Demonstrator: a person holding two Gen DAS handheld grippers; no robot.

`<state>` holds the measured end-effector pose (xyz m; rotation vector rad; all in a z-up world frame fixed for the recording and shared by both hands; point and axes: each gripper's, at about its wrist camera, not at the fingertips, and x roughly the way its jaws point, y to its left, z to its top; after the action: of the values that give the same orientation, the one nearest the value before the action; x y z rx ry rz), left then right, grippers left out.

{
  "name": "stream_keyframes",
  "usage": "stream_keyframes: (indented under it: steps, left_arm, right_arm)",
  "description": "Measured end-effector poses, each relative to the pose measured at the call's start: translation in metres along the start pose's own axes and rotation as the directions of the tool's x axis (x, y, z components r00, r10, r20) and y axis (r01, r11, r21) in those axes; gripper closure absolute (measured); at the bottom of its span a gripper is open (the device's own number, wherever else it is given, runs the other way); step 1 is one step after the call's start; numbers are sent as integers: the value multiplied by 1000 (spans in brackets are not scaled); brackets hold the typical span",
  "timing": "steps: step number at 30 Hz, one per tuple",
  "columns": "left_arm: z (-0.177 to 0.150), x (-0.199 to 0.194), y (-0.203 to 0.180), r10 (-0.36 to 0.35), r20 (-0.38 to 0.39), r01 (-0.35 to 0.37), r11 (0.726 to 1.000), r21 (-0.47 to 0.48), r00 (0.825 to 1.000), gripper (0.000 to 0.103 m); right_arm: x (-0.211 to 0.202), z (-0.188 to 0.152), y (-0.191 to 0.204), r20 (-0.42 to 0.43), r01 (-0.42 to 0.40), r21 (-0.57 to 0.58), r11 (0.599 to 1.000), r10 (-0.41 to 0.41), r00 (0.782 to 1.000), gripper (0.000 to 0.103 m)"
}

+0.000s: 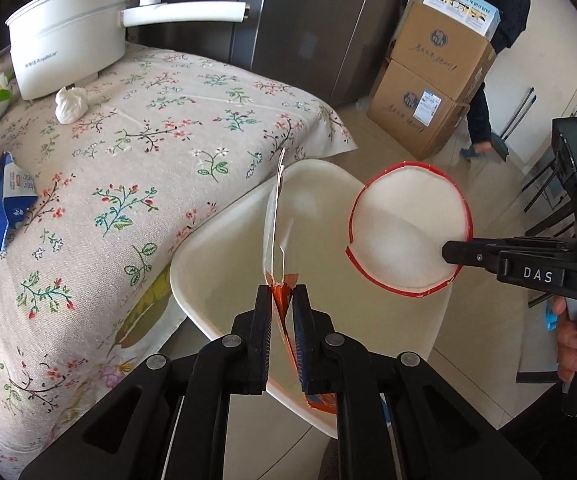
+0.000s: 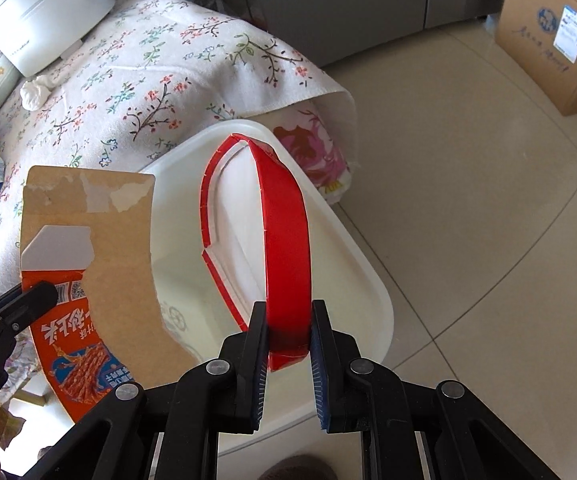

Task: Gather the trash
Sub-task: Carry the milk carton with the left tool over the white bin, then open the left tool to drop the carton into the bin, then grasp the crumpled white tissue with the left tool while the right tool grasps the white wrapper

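- The left gripper (image 1: pixel 280 308) is clamped on the lower edge of a torn snack carton (image 1: pixel 275 216); its own camera sees the card edge-on, a thin strip rising from the jaws.
- Only the right wrist view shows that carton's (image 2: pixel 100 248) face: brown inner card above, orange print with noodles below, ragged tears along the top.
- The right gripper (image 2: pixel 288 332) is pinched on the red rim of a round paper lid (image 2: pixel 284 232), seen nearly edge-on as a red loop.
- The left wrist view alone shows the lid's (image 1: pixel 408 228) white, round underside, with the right gripper (image 1: pixel 454 254) biting its lower right edge.
- Both pieces hang over the white bin (image 1: pixel 216 256), carton to the left, lid to the right, near each other but apart.
- Beyond the bin (image 2: pixel 368 280) lies the floral-cloth table (image 1: pixel 160 120) with a white pot (image 1: pixel 68 36), a crumpled tissue (image 1: pixel 70 104) and a blue carton (image 1: pixel 10 196).
- Cardboard boxes (image 1: pixel 432 80) stand on the tiled floor (image 2: pixel 488 220).
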<state>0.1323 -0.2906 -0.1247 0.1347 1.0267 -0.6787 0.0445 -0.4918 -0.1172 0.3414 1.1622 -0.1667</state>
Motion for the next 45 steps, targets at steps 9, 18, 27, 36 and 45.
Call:
stream_keyframes:
  steps: [9, 18, 27, 36, 45]
  left_arm:
    - [-3, -10, 11, 67, -50, -68, 998, -16, 996, 38]
    - [-12, -37, 41, 102, -67, -106, 993, -57, 992, 31]
    - [-24, -81, 90, 164, -40, -167, 979, -115, 986, 27]
    - [-40, -130, 154, 239, -20, -236, 941, -241, 971, 26]
    - [-61, -174, 222, 336, -21, -321, 877, -358, 942, 26]
  right_arm:
    - [3, 3, 6, -9, 7, -11, 1000, -7, 1000, 85]
    - [7, 10, 23, -28, 1, -7, 1000, -1, 1000, 47]
    - [-14, 17, 65, 44, 4, -85, 996, 0, 999, 29]
    - [-22, 22, 135, 75, -8, -225, 974, 25, 997, 21]
    - [-20, 29, 206, 96, -11, -330, 944, 45, 994, 18]
